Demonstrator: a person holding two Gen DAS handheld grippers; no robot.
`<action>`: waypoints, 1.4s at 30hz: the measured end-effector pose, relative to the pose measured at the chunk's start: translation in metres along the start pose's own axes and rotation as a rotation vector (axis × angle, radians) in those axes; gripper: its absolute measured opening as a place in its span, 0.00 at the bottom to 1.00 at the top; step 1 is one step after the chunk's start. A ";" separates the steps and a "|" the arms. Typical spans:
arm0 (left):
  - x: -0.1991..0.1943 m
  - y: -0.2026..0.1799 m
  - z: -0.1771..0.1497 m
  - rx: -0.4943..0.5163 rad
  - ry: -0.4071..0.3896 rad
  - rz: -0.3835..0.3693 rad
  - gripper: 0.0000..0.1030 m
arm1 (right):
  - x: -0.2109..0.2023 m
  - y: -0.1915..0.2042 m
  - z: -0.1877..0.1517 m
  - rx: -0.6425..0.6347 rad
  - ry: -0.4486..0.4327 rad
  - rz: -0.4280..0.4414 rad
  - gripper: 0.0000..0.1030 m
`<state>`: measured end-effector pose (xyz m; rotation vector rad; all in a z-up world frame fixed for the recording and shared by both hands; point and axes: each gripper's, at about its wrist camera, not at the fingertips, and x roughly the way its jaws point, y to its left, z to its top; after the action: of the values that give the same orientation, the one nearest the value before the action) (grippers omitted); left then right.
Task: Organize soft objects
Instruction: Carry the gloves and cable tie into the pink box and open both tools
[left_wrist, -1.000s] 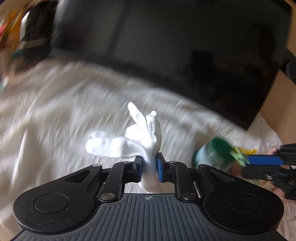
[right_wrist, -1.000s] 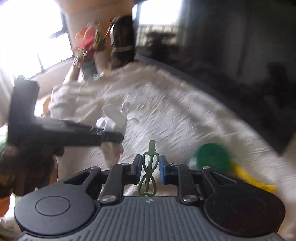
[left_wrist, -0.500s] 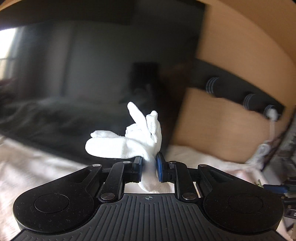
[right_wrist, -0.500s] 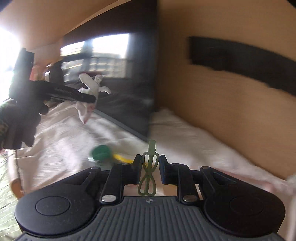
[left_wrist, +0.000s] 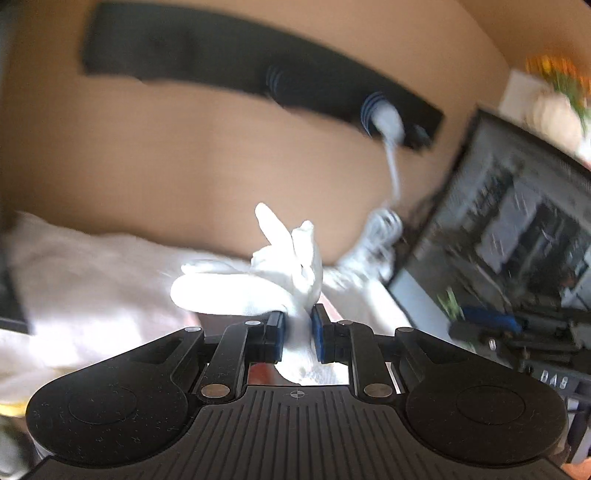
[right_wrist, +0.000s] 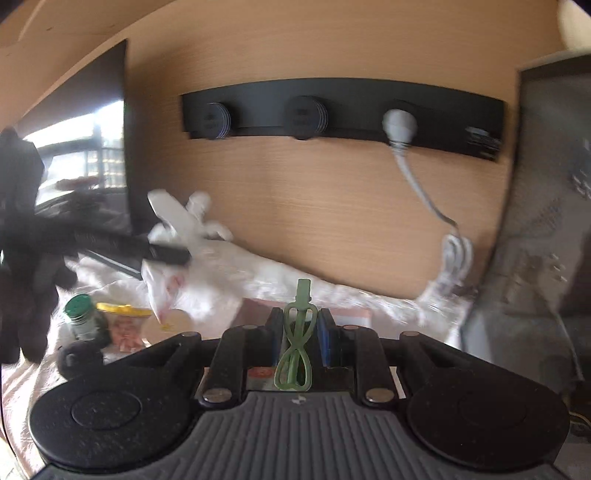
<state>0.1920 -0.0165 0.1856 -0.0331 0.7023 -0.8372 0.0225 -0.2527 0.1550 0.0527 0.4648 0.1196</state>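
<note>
My left gripper (left_wrist: 298, 328) is shut on a bundle of white socks (left_wrist: 258, 284); the fabric bunches up ahead of the blue pads and hangs down between them. In the right wrist view the same left gripper (right_wrist: 173, 254) reaches in from the left with the white socks (right_wrist: 177, 221) dangling above the white cloth. My right gripper (right_wrist: 298, 332) is shut on a green plastic clothes peg (right_wrist: 295, 350) that stands upright between the pads. In the left wrist view the right gripper (left_wrist: 480, 321) shows at the right edge, blurred.
A wooden wall carries a black socket strip (right_wrist: 343, 110) with a white plug and coiled cable (right_wrist: 456, 254). A white cloth (left_wrist: 92, 277) covers the surface. A green-lidded jar (right_wrist: 79, 310), a yellow packet (right_wrist: 123, 321) and a dark screen (right_wrist: 85, 147) sit left; a grey panel (right_wrist: 546, 221) stands right.
Both grippers have swung to the right, from the dark screen and white cloth to face the wooden wall with the socket strip. The socks and the peg stay gripped.
</note>
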 end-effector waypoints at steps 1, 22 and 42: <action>0.010 -0.009 -0.003 0.009 0.022 -0.009 0.18 | 0.003 -0.007 -0.001 0.014 -0.002 -0.003 0.19; 0.129 0.003 -0.046 0.075 0.183 0.216 0.29 | 0.083 -0.041 -0.024 0.194 0.073 0.113 0.19; -0.056 0.045 -0.123 -0.106 -0.038 0.313 0.29 | 0.216 0.007 -0.043 0.279 0.341 0.218 0.19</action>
<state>0.1246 0.0819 0.1081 -0.0329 0.6944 -0.4978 0.1942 -0.2177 0.0215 0.3616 0.8147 0.2792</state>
